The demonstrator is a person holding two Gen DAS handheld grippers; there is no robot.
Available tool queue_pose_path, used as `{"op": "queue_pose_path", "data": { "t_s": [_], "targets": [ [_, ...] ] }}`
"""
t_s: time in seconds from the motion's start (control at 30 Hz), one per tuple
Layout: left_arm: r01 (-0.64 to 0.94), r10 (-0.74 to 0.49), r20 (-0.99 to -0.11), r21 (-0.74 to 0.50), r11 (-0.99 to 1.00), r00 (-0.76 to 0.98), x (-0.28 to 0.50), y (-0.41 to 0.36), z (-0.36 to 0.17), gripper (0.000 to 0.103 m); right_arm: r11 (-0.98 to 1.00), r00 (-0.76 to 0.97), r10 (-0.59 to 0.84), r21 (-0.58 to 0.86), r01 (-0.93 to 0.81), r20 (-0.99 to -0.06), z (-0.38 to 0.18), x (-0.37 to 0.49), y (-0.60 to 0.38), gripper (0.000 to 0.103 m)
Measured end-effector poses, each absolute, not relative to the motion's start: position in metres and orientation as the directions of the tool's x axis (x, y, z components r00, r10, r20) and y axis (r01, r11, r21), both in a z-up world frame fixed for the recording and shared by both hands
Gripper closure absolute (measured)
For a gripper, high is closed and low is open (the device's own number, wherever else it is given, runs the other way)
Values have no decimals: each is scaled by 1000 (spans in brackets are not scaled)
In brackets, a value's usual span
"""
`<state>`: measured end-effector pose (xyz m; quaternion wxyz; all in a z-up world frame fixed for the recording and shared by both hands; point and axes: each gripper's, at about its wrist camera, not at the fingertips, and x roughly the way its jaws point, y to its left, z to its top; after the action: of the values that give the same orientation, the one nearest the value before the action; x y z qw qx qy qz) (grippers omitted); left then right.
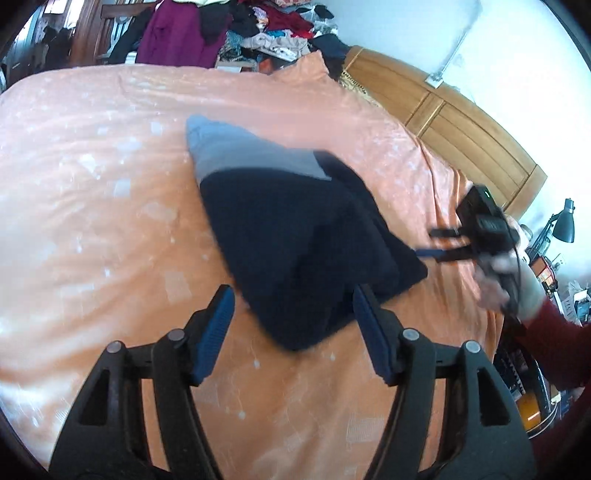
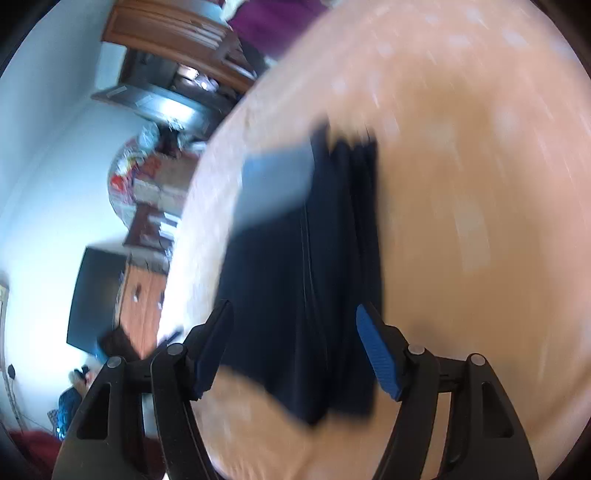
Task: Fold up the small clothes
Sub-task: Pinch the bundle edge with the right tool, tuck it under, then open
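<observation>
A folded garment, dark navy with a grey-blue band at its far end, lies on the orange bedspread. My left gripper is open just above the bed. The garment's near corner lies between its blue pads, and they do not press on it. At the right, a hand in a red sleeve holds my right gripper open beside the garment's right corner. The right wrist view is blurred. There the same garment runs lengthwise under my open right gripper, without being gripped.
A heap of mixed clothes is piled past the far edge of the bed. A wooden headboard runs along the right side, with a desk lamp beyond it. A black screen and wooden furniture stand off the bed's left side.
</observation>
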<state>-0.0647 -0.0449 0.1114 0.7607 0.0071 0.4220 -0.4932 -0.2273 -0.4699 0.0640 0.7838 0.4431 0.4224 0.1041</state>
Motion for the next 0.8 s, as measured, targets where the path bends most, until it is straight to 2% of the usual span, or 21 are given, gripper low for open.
{"op": "queue_pose_path", "data": {
  "t_s": [0.1,0.17,0.27,0.3,0.33,0.37,0.47,0.53,0.6,0.67,0.7,0.73,0.77,0.8],
  "targets": [
    [758,-753,-639,-410,507,158,-70,-45,113,38,590,593,543,773,234,-595,54,-249,-449,29],
    [768,-757,-633,-399,501,164,-73,-48,117,38,577,613,553,790,206,-564,57,-254,-445,29],
    [781,-748,-643,-378,498,166,-74,-53,117,38,618,581,537,754,222,-612,48,-243,-433,30],
    [782,-740,-650,-366,505,174,-73,-53,118,38,622,562,541,747,234,-626,40,-238,-431,38],
    [782,-738,-649,-359,509,183,-72,-52,120,38,626,550,548,745,230,-630,35,-233,-429,90],
    [781,-742,-639,-354,515,200,-69,-49,126,38,628,563,538,743,229,-628,36,-235,-430,99],
    [789,-744,-622,-319,525,243,-62,-49,139,36,625,596,517,746,228,-615,38,-249,-446,100],
    [837,-725,-652,-255,485,222,-64,-73,141,36,627,574,528,743,235,-626,26,-251,-444,100],
    [877,-679,-713,-202,437,174,-67,-98,127,36,644,579,512,729,230,-635,28,-250,-446,100],
    [900,-567,-821,-198,389,64,-69,-121,85,36,651,595,490,721,236,-637,32,-251,-451,100],
    [918,-499,-865,-147,369,62,-76,-128,62,25,655,597,481,716,243,-642,33,-252,-454,100],
    [946,-443,-890,-41,321,112,-91,-132,42,20,654,594,484,717,242,-643,34,-253,-456,100],
    [953,-449,-883,-2,303,140,-99,-132,43,16,660,591,482,712,242,-647,34,-254,-456,100],
    [949,-449,-883,-15,315,135,-98,-131,51,18,664,583,488,710,234,-649,34,-256,-456,100]
  ]
}}
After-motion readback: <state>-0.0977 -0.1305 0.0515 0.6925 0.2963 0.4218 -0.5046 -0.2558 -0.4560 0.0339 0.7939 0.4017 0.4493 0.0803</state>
